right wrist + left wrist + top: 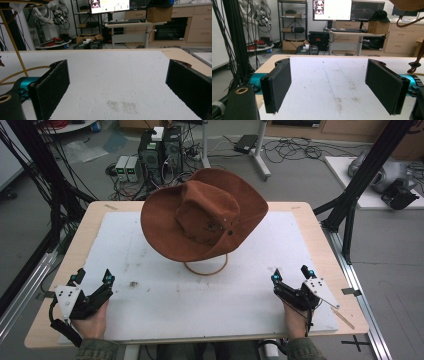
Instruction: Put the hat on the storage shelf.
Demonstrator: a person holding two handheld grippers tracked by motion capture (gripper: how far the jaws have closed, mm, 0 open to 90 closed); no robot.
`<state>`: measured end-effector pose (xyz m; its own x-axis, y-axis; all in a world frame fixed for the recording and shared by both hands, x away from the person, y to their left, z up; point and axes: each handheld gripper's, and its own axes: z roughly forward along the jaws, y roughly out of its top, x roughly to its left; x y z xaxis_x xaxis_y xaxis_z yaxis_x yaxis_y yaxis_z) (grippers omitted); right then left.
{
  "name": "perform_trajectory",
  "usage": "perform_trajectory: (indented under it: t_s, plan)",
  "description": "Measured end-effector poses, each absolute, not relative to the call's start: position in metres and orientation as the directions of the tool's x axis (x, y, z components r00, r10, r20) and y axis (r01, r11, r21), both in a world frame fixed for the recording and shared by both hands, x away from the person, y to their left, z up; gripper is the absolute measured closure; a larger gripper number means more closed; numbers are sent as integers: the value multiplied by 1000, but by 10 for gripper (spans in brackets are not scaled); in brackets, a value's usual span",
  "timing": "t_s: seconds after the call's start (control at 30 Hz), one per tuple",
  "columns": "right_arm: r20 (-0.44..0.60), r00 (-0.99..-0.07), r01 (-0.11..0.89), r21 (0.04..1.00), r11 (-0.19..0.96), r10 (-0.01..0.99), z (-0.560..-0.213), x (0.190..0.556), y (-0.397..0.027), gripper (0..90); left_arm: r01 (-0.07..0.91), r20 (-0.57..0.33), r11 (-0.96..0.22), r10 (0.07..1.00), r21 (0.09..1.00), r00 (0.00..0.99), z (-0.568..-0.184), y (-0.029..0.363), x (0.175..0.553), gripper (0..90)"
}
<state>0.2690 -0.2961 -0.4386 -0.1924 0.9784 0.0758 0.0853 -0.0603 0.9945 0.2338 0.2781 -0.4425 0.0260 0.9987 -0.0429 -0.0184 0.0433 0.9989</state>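
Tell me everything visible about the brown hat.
The brown hat is a wide-brimmed cowboy style, in what looks like suede or felt, with a creased crown and small dark marks near the crown's base. It sits tilted on a thin wire stand, whose round base rests on the white mat, toward the table's far middle. Its brim curls upward at the back. Nothing but the stand touches it; both grippers rest well short of it, near the front edge.

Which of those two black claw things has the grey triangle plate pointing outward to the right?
The right gripper, near the table's right edge. Its grey plate juts to the right, while the left gripper carries its plate on the left side.
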Motion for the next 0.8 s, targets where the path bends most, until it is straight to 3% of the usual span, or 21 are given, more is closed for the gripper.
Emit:
perform_trajectory:
  t_s: [0.8]
  plan:
    - [93,-188,107,992,-74,978,-440,273,-299,45,0,-64,64,997,998,48,-444,279,237,215]
